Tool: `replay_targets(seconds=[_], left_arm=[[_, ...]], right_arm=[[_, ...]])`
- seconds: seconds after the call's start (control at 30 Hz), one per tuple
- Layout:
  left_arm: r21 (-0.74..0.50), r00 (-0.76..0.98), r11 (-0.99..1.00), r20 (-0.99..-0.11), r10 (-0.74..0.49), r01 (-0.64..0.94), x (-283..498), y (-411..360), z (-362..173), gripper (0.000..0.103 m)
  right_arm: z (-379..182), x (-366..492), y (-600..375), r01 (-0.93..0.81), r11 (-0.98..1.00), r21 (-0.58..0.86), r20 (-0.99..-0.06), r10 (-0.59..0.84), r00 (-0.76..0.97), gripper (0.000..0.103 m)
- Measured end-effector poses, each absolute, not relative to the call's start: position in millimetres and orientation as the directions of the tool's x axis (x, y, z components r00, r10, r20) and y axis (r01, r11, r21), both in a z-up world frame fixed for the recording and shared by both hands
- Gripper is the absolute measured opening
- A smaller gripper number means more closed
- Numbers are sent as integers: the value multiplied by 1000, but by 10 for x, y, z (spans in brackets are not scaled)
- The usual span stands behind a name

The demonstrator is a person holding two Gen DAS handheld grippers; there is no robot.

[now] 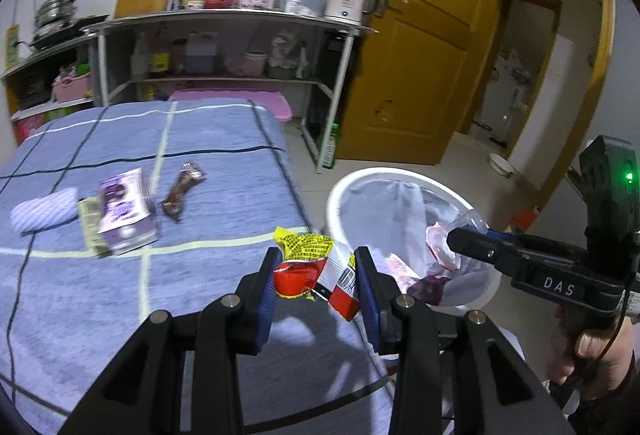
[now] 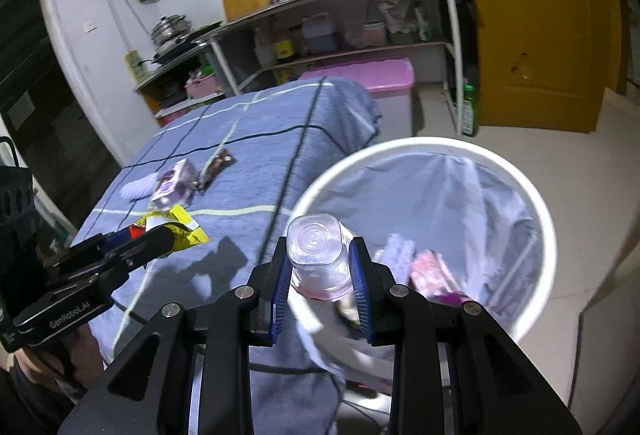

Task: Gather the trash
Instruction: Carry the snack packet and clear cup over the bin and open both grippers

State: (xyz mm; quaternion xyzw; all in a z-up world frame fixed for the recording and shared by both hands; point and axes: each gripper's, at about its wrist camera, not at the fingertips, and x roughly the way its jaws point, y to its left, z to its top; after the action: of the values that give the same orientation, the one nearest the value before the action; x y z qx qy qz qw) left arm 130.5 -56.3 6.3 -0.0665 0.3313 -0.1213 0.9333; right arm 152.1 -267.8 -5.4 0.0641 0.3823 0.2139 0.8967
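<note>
Trash in both grippers, bin close by on the floor off the table's right edge. Left gripper [image 1: 316, 275] clamped on a crumpled red-and-yellow wrapper [image 1: 312, 263], held over the table's near right corner, just short of the bin [image 1: 340, 195]. Right gripper [image 2: 320, 271] clamped on a clear plastic cup [image 2: 318, 259], already hanging at the bin's near left rim [image 2: 312, 191].

Relation that matters: bin lies ahead and to the right of the wrapper, ahead and slightly right of the cup. Right hand nearer, so likely first to drop; a short push forward should put the cup over the liner. Wrapper still needs carrying across the table edge and over the rim.

Cup tipped on its side, base toward the far end of the room, mouth back toward the gripper body, long axis roughly along the fingers; pinkish residue inside near the mouth, possibly wet, though blurred. Wrapper bunched, with no clean axis; yellow end sticking up and forward past the fingertips, red end hanging low between the pads.

Bin lined with a pale bag, pink and purple scraps already at the bottom.

Left on the table toward its middle: a purple carton [image 1: 124, 211], a brown bar wrapper [image 1: 182, 191] just beside it, and a pale striped pad [image 1: 44, 213] nearer the left edge. Judged about midway through.
</note>
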Motion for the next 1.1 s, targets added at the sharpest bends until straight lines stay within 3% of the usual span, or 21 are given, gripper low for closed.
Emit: replay_targets(seconds=[0.6,0.97,1.1], left_arm=[[-213,670,923,-638,-380,321,1608,-1199,-105,39],[-216,641,911,-654,-401,350,1718,-1322,-178,47],[-224,640,910,-653,-405,348,1724,-1314,-186,51]], right_arm=[[-263,1562,-3224,-224,931,287,-701,363,613,30],[-370,1648,-3337,-181,944,275,-728,327,603,31],[-382,1658,-3346,-178,945,274,-731,325,601,38]])
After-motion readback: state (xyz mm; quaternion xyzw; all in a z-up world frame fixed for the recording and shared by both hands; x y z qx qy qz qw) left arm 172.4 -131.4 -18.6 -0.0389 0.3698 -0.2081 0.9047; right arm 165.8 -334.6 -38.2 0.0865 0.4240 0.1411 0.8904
